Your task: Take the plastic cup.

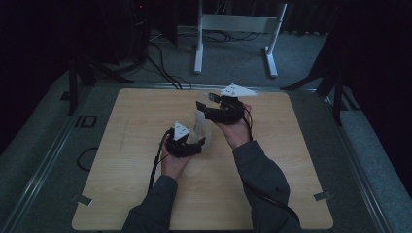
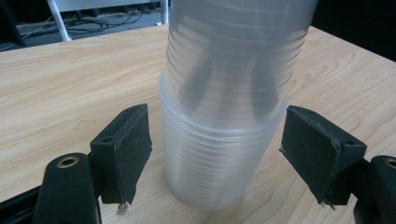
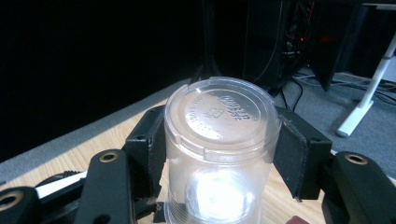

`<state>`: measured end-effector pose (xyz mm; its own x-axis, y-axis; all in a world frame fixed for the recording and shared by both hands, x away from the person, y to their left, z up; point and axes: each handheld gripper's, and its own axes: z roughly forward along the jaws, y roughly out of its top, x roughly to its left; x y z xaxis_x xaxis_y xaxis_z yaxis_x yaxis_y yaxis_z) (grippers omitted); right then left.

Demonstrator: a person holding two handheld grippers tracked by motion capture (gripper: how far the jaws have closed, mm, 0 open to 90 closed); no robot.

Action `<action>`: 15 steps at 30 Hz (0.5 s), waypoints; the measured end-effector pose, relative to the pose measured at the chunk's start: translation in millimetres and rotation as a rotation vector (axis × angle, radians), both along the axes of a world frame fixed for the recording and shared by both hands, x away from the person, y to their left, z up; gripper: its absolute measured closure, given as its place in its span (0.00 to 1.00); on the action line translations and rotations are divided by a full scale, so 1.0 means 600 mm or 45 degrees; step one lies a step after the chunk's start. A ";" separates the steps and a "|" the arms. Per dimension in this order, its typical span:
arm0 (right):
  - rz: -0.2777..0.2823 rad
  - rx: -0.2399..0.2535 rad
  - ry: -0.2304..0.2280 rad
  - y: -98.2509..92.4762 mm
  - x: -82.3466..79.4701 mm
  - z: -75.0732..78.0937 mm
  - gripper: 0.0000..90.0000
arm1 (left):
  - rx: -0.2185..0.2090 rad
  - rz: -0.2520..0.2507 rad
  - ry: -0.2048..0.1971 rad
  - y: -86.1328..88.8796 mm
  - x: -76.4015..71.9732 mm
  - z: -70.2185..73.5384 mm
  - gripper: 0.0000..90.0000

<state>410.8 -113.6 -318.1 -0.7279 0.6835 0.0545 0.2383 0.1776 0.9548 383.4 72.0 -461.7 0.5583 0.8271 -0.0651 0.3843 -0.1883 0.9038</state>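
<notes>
At the centre of the pale wooden surface stands an inverted stack of clear, ribbed plastic cups. The lower clear ribbed cup rests mouth-down on the wood; the upper clear ribbed cup sits nested over it, its flat embossed base facing upward in the right gripper view.

The left gripper is held low beside the stack, its two black padded jaws standing on either side of the lower cup. A visible gap remains between each pad and the cup wall: the left gripper is released, not pressing.

The right gripper is higher, near the top of the stack. Its black pads bear against opposite sides of the upper cup just below the base; it is grasping that cup.

In the high view, the left gripper and right gripper lie close together, with the stack between them, the left nearer the person. Both forearms are in dark grey sleeves.
</notes>
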 end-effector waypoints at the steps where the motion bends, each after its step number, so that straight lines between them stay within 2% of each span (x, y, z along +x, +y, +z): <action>1: 0.000 0.008 -0.003 -0.002 -0.001 0.003 0.45 | -0.003 0.001 -0.003 0.001 -0.001 0.001 0.27; 7: -0.009 0.042 -0.024 -0.020 -0.005 0.022 0.45 | -0.008 -0.006 -0.004 0.004 -0.007 0.005 0.27; 15: -0.037 0.041 -0.038 -0.051 -0.009 0.033 0.45 | -0.011 -0.017 -0.019 0.004 -0.012 0.009 0.27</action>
<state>405.5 -144.2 -298.4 -0.7095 0.7026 0.0551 0.2139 0.1401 0.9668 376.1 74.5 -456.2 0.5700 0.8192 -0.0634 0.3683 -0.1858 0.9110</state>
